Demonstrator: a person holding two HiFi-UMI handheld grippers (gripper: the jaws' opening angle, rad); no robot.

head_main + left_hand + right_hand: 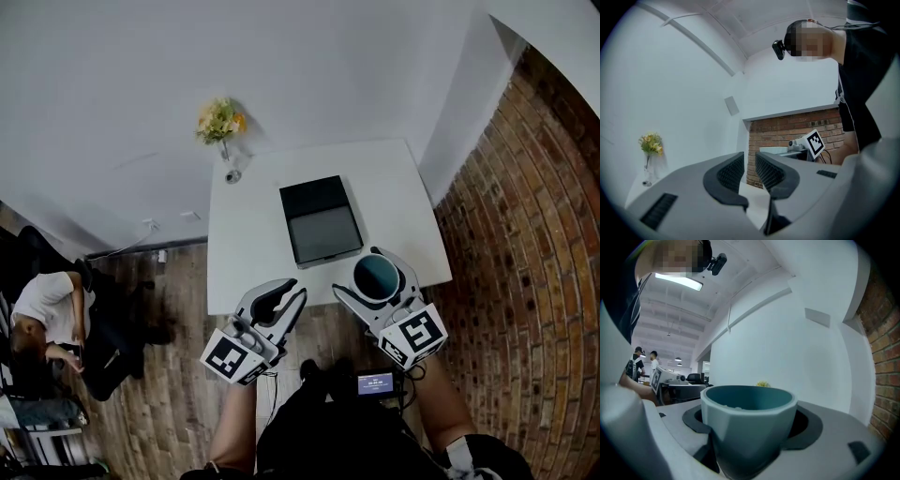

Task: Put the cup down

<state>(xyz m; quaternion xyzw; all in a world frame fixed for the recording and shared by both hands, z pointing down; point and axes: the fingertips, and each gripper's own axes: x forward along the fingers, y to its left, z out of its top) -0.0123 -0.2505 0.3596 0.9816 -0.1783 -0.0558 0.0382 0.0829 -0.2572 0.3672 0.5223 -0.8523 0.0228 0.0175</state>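
Looking down in the head view: right gripper (379,281) is clamped on a teal cup (377,274), which hangs above the near right corner of the white table (246,246), near a black tray (321,221). My read is that the cup is carried there because bare tabletop lies just below for setting down. Left gripper (291,291) hangs off the table's near edge, apparently idle.

Left gripper view: jaws a narrow slit apart, nothing between them. A flower vase (649,157) stands far off on the table.

Right gripper view: jaws spread wide, pads pressing both sides of the cup wall (747,425), likely for a level carry. Cup is upright, mouth pointing up, rim level, long axis vertical. No handle visible.
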